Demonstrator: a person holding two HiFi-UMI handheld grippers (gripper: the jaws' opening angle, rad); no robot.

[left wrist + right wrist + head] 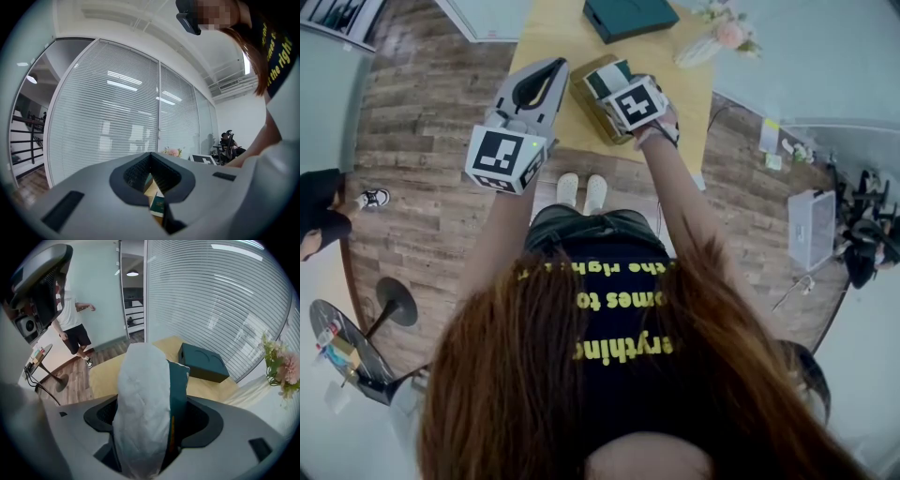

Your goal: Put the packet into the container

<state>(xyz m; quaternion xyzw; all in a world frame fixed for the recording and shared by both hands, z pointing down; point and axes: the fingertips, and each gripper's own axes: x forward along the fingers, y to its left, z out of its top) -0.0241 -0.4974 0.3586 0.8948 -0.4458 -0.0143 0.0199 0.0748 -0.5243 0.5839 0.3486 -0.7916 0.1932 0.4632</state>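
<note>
Packet (140,399) clamped in right gripper (151,420): puffy, crinkled white-and-teal pouch.
Left gripper (546,73) jaws together, empty; matte teal rectangular box (202,363) at 1 o'clock on wood counter (108,373).

The pale yellow table (553,47), which stood on a wood-plank floor (422,122), carried a dark teal box (630,17) at its far end, pink and white flowers (722,36) at the far right corner, and a brownish container (592,112) near its front edge.
</note>
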